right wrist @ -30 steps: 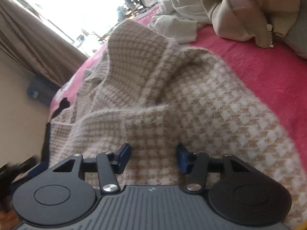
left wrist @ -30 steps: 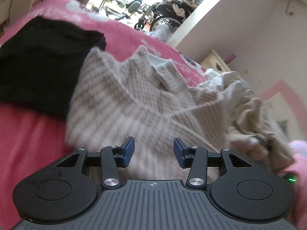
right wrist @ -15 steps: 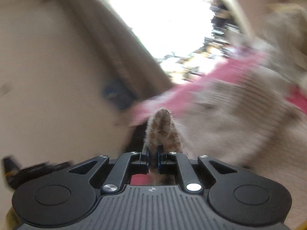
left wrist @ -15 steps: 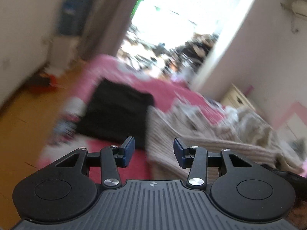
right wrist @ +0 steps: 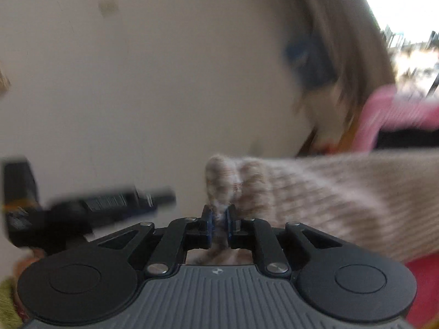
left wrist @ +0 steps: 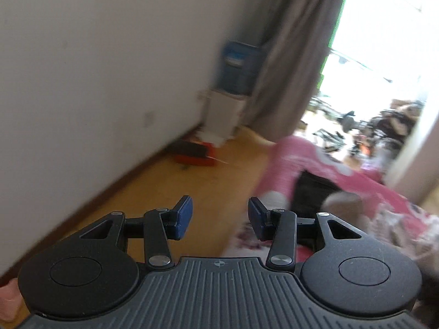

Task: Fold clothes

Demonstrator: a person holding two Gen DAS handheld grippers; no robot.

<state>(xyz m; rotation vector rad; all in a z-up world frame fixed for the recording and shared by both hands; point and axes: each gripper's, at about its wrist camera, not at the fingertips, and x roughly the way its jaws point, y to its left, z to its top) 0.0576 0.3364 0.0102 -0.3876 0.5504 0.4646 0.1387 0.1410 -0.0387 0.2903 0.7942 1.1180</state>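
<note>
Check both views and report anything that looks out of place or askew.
Only the right tongs grip the beige knit sweater, so it trails off to one side as a stretched band. The left tongs are open and empty, aimed at the wooden floor instead of the pink bed. Both views are motion-blurred.

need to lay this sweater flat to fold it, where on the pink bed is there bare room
Little shows, and the frames are blurred. In the left view the pink bed is bare at its far end, between the black garment and the window side. Toward the right edge it is crowded with pale crumpled clothes. The right gripper is clamped on the checked sweater; the left gripper is open, empty.
</note>
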